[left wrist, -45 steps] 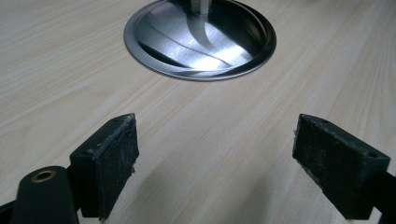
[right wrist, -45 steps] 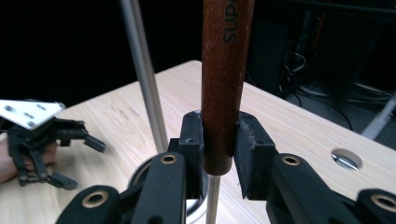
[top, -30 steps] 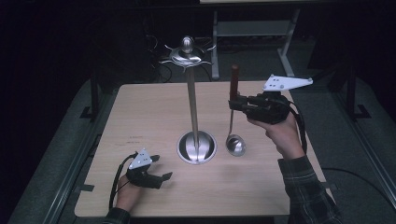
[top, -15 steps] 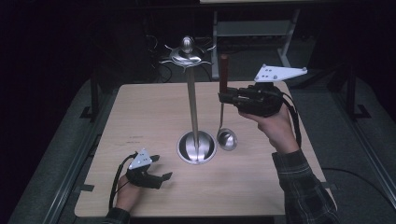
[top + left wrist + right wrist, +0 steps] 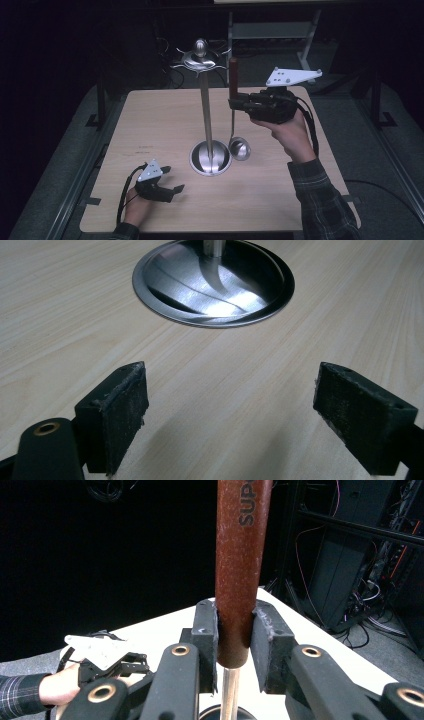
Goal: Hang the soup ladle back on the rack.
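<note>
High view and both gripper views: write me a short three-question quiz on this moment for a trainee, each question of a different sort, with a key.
1. True or false: the left gripper is shut on the stand's base.
2. Multiple choice: the right gripper holds the ladle by its A) bowl B) brown handle C) metal shaft.
3. Fill in: the ladle hangs upright beside the stand's ____.

Key: 1. False; its jaws are open over the bare table, short of the base. 2. B. 3. Pole.
</note>
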Motion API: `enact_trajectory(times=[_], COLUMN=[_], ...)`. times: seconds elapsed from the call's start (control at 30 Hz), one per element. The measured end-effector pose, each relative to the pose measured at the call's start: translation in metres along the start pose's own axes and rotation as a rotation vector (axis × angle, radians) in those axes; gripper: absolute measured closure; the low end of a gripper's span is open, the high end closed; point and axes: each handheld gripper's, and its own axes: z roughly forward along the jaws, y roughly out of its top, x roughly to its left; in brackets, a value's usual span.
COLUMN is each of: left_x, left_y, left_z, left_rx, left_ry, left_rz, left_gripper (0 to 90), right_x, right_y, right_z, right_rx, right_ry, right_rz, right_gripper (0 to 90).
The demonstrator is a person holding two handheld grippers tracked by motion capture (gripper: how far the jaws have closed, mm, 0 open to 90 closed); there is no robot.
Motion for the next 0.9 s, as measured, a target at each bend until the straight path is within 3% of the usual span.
enact_trajectory(times=[0.9], left_x=[0.000], left_y=[0.000], left_z=[0.000], left_rx=[-0.003], left_ry=[-0.002], left_rz=[0.002], left_gripper=[14.2], right_x=[-0.002], right_y=[0.004], right_z=[0.026], right_rx=[0.033], right_ry=[0.001], right_rz=[0.000], right_gripper=[73.6])
